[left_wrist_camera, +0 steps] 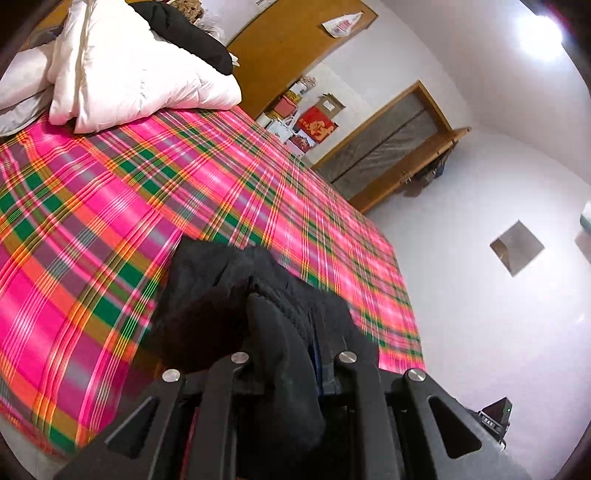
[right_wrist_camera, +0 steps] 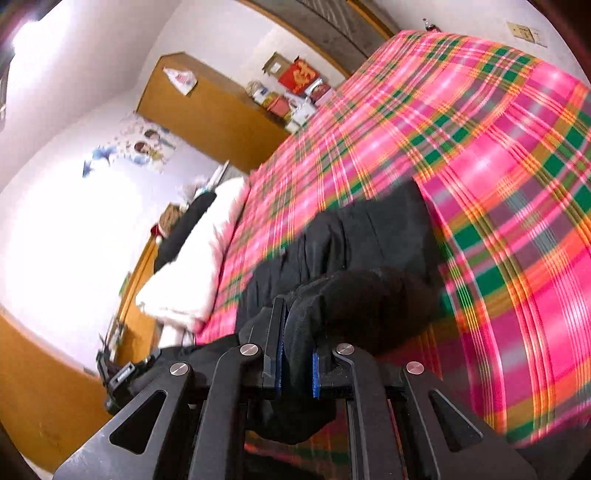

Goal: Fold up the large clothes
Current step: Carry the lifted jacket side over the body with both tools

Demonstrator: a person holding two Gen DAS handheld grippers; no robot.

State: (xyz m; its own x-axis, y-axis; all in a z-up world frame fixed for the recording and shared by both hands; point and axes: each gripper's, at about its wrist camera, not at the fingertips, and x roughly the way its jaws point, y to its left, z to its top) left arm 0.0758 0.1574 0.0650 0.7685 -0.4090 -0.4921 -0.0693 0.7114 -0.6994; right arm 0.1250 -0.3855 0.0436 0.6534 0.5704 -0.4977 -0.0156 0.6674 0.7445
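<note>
A black garment hangs bunched over the pink plaid bed cover. My left gripper is shut on a thick fold of it; the cloth drapes over the fingers and hides them. In the right wrist view the same black garment stretches across the plaid bed cover. My right gripper is shut on another fold of it, cloth pinched between the blue pads. Both grippers are raised and tilted above the bed.
A white folded duvet with another black item on it lies at the head of the bed. A wooden wardrobe, gift boxes and white walls surround the bed. The other gripper's body shows at lower left.
</note>
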